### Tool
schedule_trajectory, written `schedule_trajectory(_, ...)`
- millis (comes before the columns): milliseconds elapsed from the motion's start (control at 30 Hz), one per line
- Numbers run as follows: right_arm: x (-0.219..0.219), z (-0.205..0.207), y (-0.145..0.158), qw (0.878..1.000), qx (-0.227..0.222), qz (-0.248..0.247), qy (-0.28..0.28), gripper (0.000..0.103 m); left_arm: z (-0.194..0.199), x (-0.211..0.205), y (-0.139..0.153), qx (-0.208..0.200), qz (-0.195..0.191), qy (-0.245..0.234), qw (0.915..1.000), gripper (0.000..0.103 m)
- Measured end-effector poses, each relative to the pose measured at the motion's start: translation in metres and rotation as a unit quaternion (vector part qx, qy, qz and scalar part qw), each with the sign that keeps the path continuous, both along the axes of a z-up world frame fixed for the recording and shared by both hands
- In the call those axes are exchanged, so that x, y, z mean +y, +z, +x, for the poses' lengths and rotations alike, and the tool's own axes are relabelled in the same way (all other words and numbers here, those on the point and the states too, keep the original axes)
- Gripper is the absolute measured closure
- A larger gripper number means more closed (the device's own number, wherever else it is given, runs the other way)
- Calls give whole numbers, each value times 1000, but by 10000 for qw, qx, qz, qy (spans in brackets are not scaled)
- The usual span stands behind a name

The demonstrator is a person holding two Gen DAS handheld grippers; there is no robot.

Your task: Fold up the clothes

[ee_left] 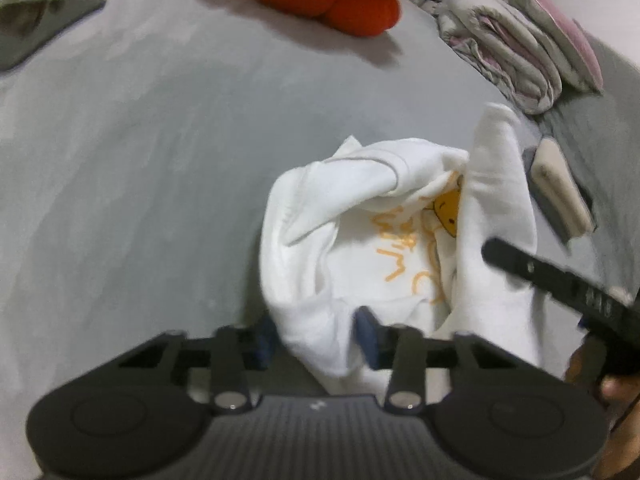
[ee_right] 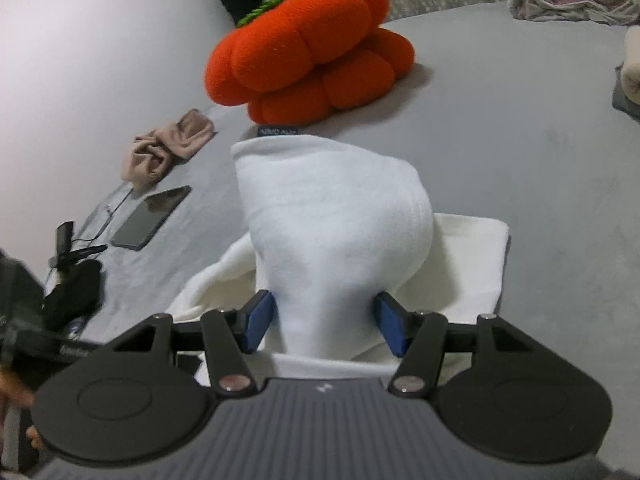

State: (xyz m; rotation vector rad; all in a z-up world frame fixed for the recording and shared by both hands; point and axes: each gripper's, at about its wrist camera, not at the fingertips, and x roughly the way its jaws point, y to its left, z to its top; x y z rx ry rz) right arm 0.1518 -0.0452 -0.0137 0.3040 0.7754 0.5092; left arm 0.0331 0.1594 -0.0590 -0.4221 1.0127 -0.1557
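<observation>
Fabric of a white garment (ee_left: 360, 240) with orange print bunches at centre frame on the grey bed (ee_left: 160, 160). The left tongs (ee_left: 316, 340) pinch its near edge; the right tongs (ee_right: 324, 322) clamp a raised white fold. An orange pumpkin cushion (ee_right: 304, 48) sits at upper centre, a phone (ee_right: 150, 218) at left.

A white cotton garment with orange lettering and a yellow cartoon print (ee_left: 360, 240) lies bunched and crumpled on the grey bed sheet (ee_left: 140, 160), print facing up, one fold raised at three o'clock. In the right wrist view its plain white cloth (ee_right: 336, 232) rises as a mound.
</observation>
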Motion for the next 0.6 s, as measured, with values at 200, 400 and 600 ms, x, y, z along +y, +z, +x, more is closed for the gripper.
schedule_trajectory(200, -20, -9, 8, 9989, -249, 104, -386, 83, 6, -19, 9, -409, 563, -9, 9976, 85)
schedule_trajectory(400, -38, -18, 26, 9940, -705, 14, -832, 85, 20, -34, 43, -1241, 1103, 88, 9861, 86)
schedule_trajectory(600, -59, -23, 38, 9857, -1057, -53, -1313, 86, 37, -46, 68, -1749, 1288, 421, 9752, 86)
